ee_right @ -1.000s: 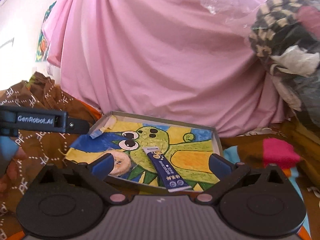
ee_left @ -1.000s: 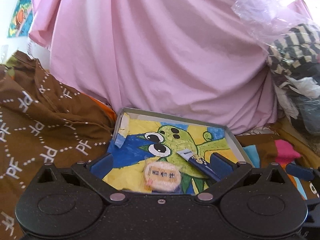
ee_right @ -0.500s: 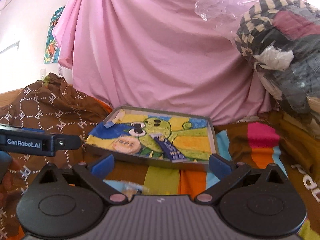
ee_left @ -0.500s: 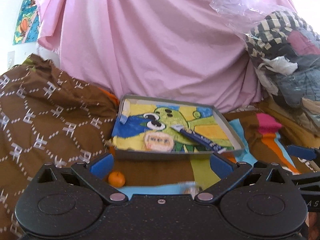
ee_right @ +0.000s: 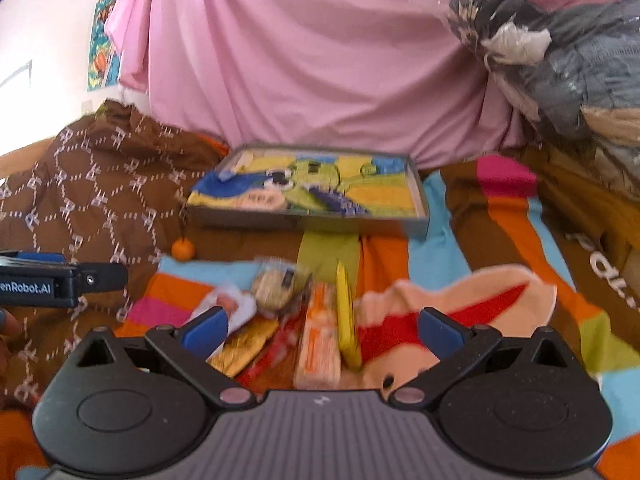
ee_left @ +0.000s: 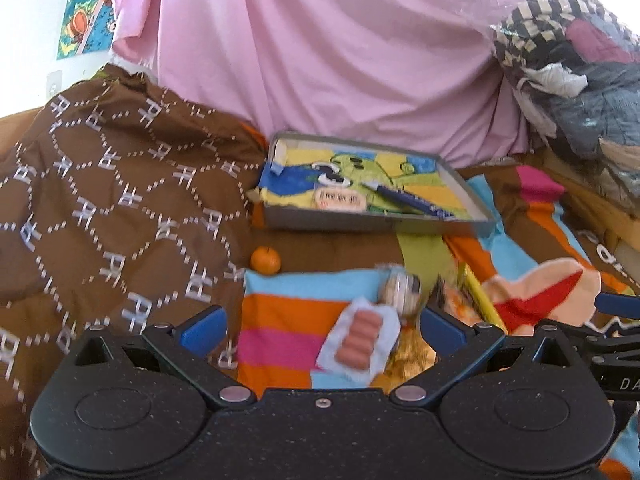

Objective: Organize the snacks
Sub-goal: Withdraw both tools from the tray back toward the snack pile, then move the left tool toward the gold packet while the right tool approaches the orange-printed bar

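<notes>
Striped blanket point(ee_left: 280, 344) holds scattered snacks point(ee_right: 320, 340) – both tongs point(ee_left: 322, 326) point(ee_right: 322, 326) gape empty – tray point(ee_left: 372, 222) beyond.

Matt grey metal tray point(ee_left: 372, 222), glossy plastic sausage pack point(ee_left: 360, 340) between jaws, soft striped cloth blanket point(ee_left: 280, 320).

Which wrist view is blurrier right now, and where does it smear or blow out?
Right wrist is worse: motion blur smears the tray, orange and snack pile; the wall at top left is blown out. Left wrist is sharper: sausage pack readable, round snack behind it smeared. Both show fisheye bending at the edges.
</notes>
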{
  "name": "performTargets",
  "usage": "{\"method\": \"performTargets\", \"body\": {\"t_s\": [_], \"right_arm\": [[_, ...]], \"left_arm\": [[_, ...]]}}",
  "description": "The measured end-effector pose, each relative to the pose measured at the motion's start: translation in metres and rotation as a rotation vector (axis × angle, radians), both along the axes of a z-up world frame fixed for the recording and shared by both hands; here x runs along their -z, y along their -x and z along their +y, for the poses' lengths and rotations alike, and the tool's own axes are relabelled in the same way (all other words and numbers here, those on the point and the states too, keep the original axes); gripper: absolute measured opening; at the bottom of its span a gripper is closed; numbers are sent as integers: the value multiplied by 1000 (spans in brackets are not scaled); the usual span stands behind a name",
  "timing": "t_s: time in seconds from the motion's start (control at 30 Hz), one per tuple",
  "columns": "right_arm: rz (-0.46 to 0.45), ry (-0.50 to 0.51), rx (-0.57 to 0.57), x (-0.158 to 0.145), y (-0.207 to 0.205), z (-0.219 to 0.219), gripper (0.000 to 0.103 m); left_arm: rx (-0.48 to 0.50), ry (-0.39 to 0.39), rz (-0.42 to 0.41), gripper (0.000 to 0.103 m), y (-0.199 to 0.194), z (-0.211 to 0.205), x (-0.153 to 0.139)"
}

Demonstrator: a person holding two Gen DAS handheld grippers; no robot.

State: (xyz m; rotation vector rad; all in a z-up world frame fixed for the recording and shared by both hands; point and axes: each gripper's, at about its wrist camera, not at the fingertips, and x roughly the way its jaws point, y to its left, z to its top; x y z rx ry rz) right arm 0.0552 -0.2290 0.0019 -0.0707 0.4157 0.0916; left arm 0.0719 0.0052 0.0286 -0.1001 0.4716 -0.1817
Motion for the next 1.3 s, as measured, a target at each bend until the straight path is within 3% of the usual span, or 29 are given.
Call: {"method": "performTargets", "body": {"t_s": [0.53, 1.3], "right_arm": [[183, 0, -8, 31, 15, 3, 103], [297, -29, -22, 43, -28, -18, 103]], "left_arm": [[58, -23, 124, 102, 22, -8, 29], [80, -79, 243, 102, -14, -22, 52]]}}
